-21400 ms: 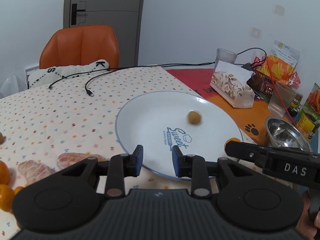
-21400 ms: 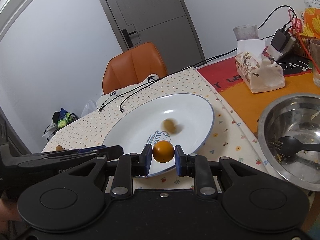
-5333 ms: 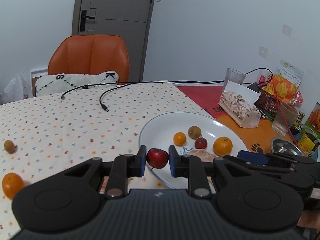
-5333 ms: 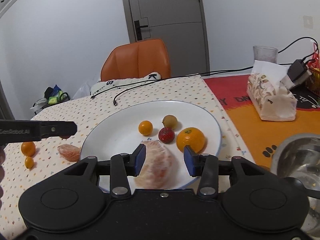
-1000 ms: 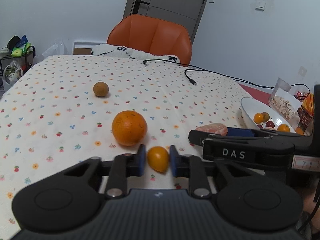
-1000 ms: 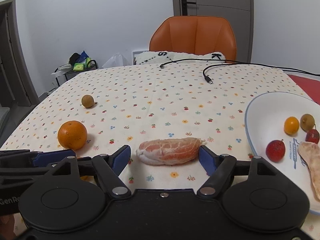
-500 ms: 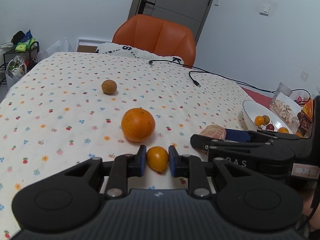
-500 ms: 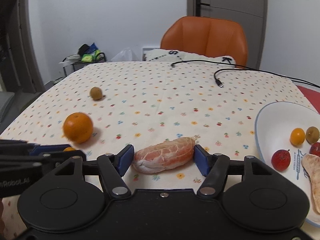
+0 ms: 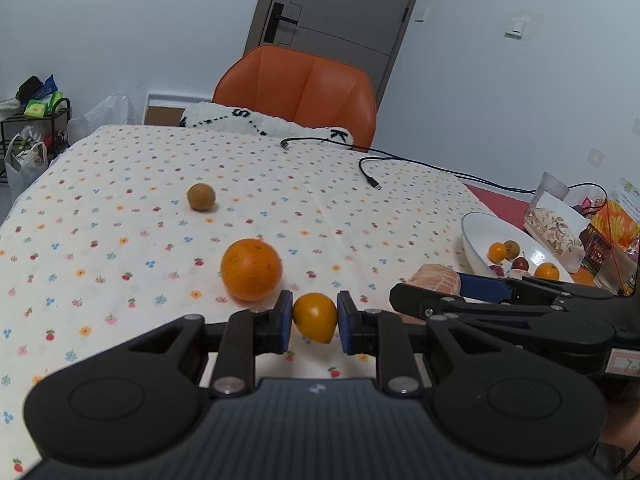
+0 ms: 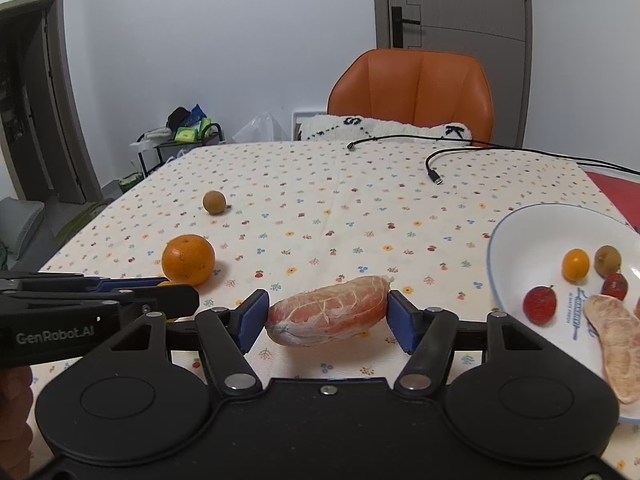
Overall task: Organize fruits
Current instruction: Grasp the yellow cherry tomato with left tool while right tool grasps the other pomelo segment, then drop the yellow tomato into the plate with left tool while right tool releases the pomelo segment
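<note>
My left gripper (image 9: 312, 316) is shut on a small orange kumquat (image 9: 315, 317), held just above the flowered tablecloth. A large orange (image 9: 251, 269) lies right behind it, and a brown longan (image 9: 201, 197) sits farther back. In the right wrist view my right gripper (image 10: 328, 312) is shut on a peeled pink pomelo segment (image 10: 328, 310), tilted and off the cloth. The white plate (image 10: 516, 240) to the right holds several small fruits and another peeled segment. The left gripper's fingers (image 10: 120, 284) reach in from the left, beside the large orange (image 10: 188, 259).
A black cable (image 10: 434, 176) trails across the far side of the table. Behind it stands an orange chair (image 10: 412, 92) with a white cushion (image 10: 384, 128). A tissue pack (image 9: 554, 232) and snack bags crowd the far right beyond the plate (image 9: 476, 232).
The right jaws closed onto the pomelo segment, which has left the cloth and now tilts up at its right end. The left gripper keeps its hold on the kumquat.
</note>
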